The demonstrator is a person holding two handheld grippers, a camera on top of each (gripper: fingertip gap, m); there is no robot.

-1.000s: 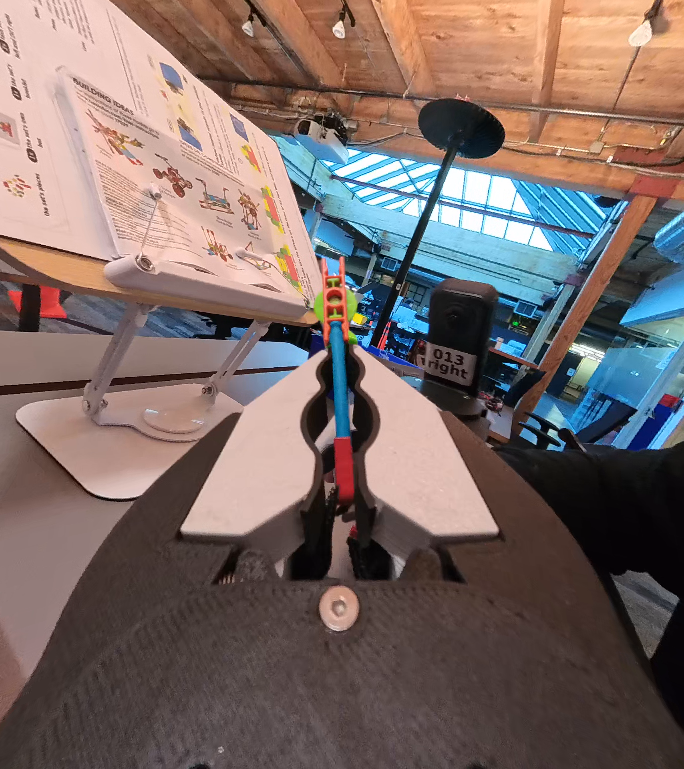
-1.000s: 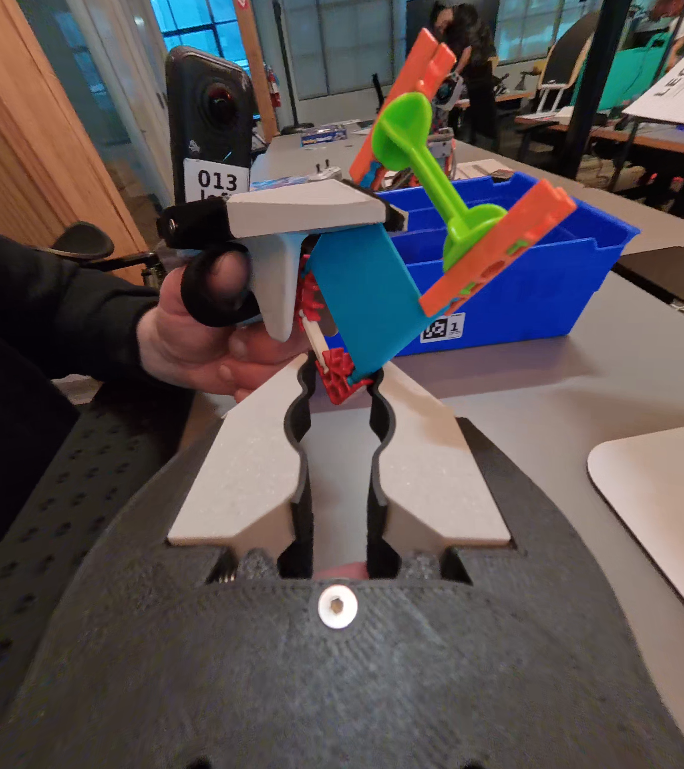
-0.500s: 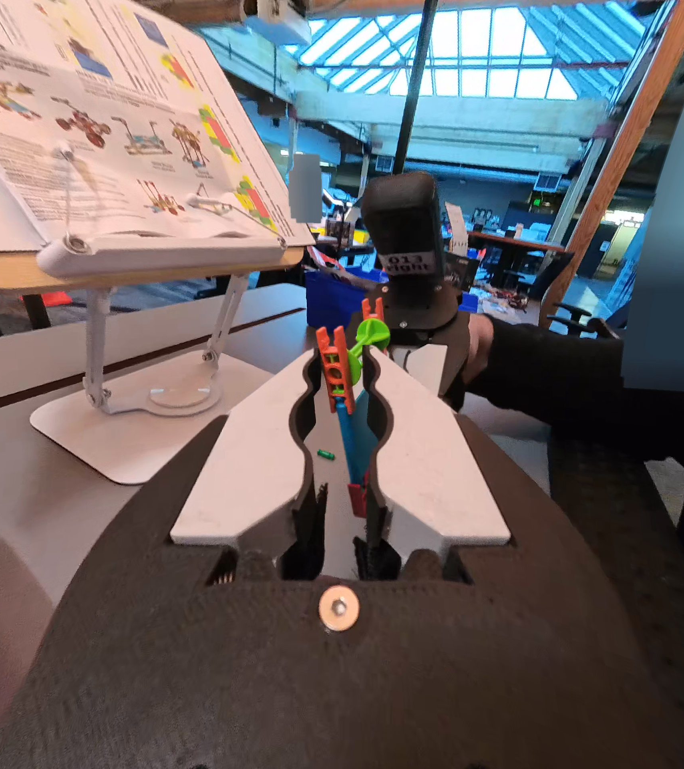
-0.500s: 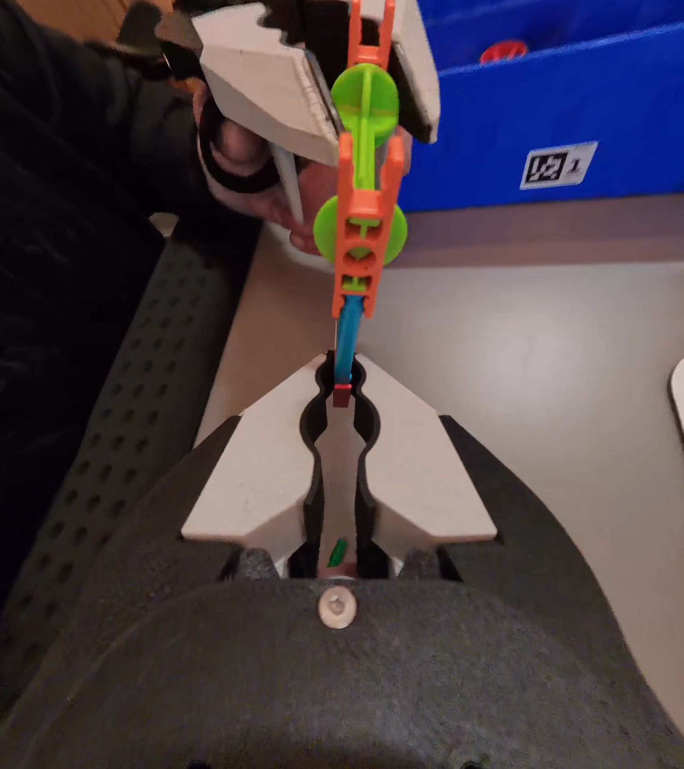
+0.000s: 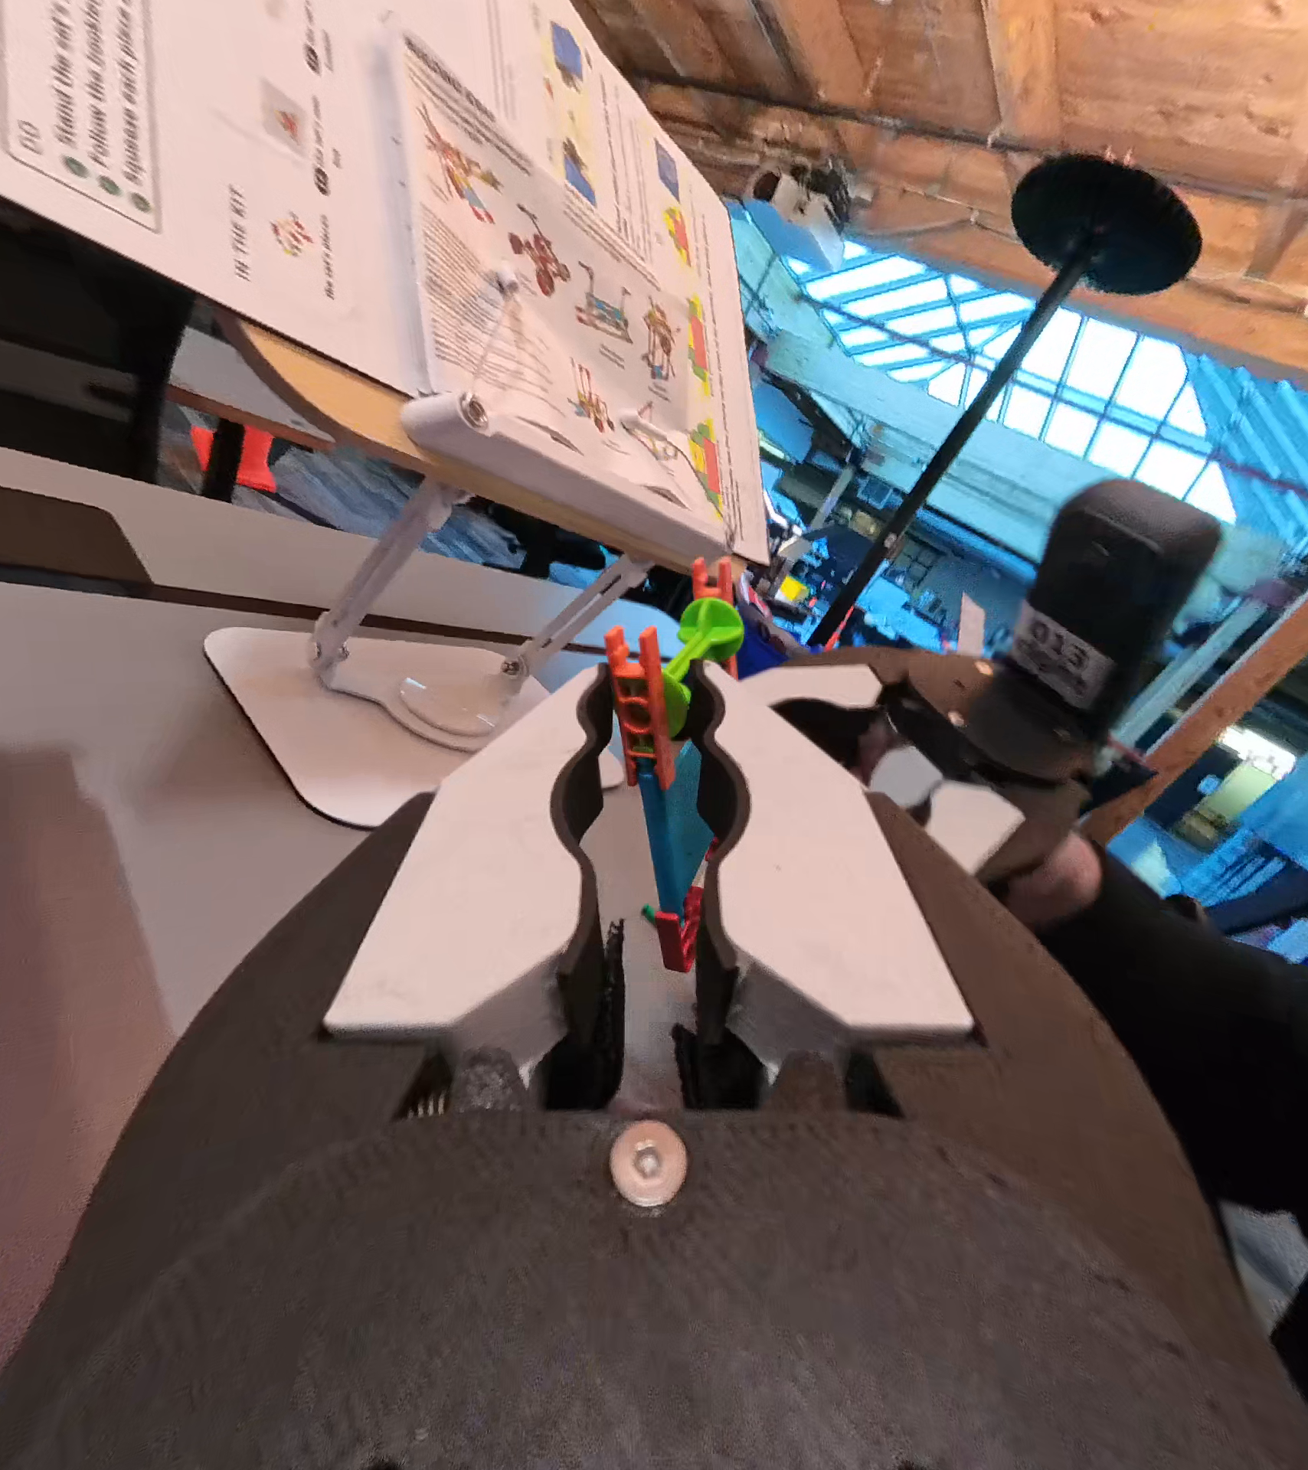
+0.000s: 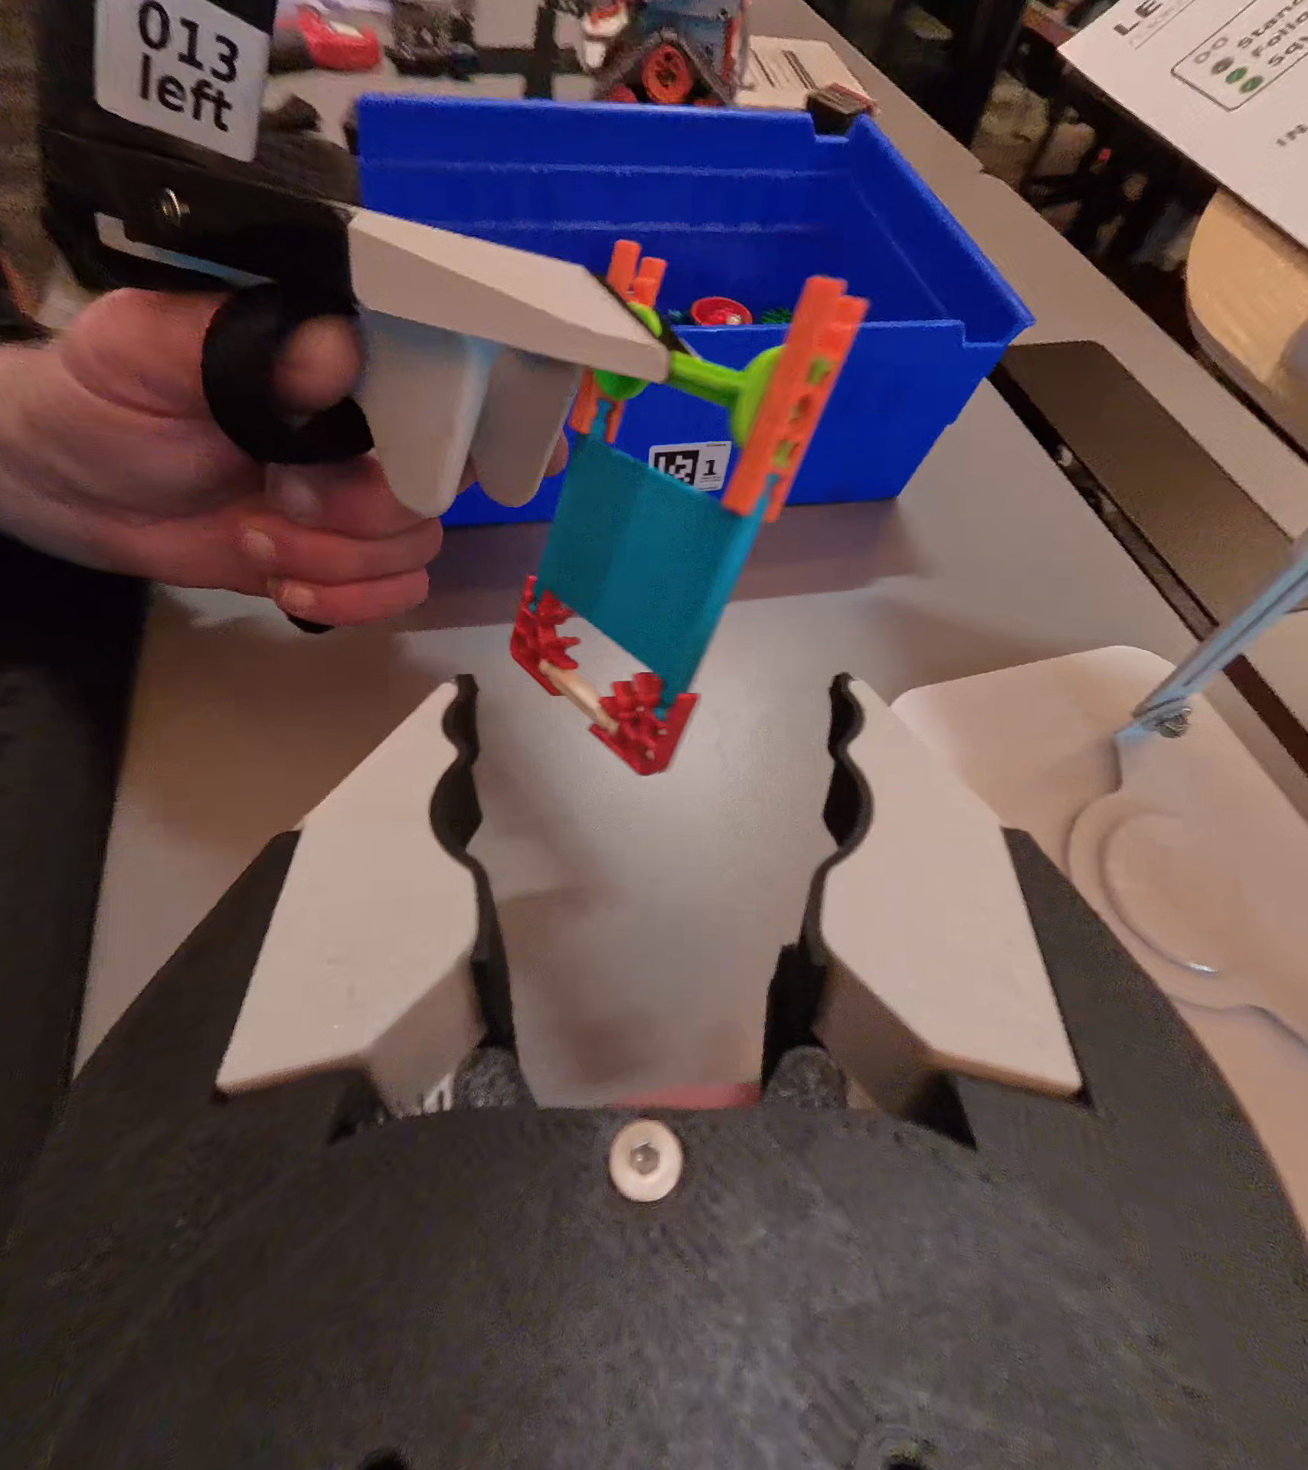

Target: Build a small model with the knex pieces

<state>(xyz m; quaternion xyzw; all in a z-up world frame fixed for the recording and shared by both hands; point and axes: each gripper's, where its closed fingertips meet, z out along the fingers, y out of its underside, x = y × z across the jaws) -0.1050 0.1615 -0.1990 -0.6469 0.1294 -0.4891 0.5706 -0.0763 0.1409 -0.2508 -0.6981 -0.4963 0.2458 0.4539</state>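
Left gripper pinches a toy frame by its green axle, while right gripper, jaws wide, waits empty at its six o'clock.

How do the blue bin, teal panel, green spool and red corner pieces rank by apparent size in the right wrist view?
1. Blue bin
2. Teal panel
3. Green spool and red corner pieces: too alike to rank, and the spool is partly hidden by the left gripper.
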